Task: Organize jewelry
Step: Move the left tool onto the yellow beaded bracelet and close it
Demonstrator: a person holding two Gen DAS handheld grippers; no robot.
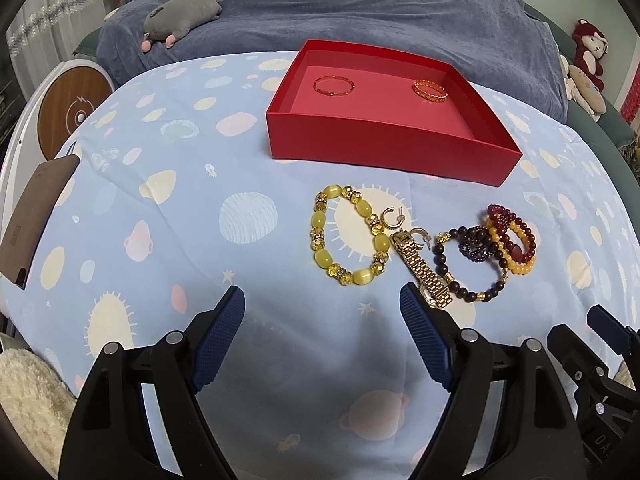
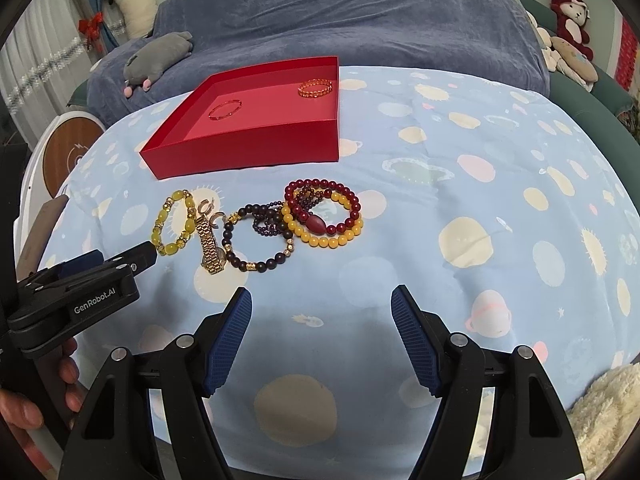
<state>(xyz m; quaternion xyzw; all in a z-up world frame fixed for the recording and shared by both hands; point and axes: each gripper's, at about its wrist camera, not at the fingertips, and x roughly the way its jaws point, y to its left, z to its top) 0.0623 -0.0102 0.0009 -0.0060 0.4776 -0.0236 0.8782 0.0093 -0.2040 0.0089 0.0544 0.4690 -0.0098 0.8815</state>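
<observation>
Both our grippers hover low over the blue planet-print cloth (image 2: pixel 460 184) with nothing between their fingers: our left gripper (image 1: pixel 322 300) has its blue pads spread wide, and our right gripper (image 2: pixel 321 302) is spread just as wide. From the right wrist view we see the left gripper coming in from the left edge, its tip close to the yellow bead bracelet (image 2: pixel 175 222). The jewelry lies in a row on the cloth, just in front of the red box (image 1: pixel 384 148). From left to right we find the yellow bead bracelet (image 1: pixel 347 236), two small gold hoop earrings (image 1: pixel 390 218), a gold watch (image 1: pixel 420 268) lying lengthwise toward us, a dark bead bracelet (image 1: pixel 472 276) with a small purple bead ring (image 1: pixel 476 246) inside it, and a dark red bead bracelet (image 1: pixel 516 232) stacked on an orange-yellow bead bracelet (image 1: pixel 516 264). The watch touches the earrings and lies just beside the dark bracelet. Inside the open box, two gold bangles rest flat on the floor, well apart: a thin bangle (image 1: pixel 334 86) at the left and a chain-patterned bangle (image 1: pixel 430 90) at the right. Behind the box we see a grey plush toy (image 1: pixel 182 16) on a blue blanket (image 1: pixel 380 12).
</observation>
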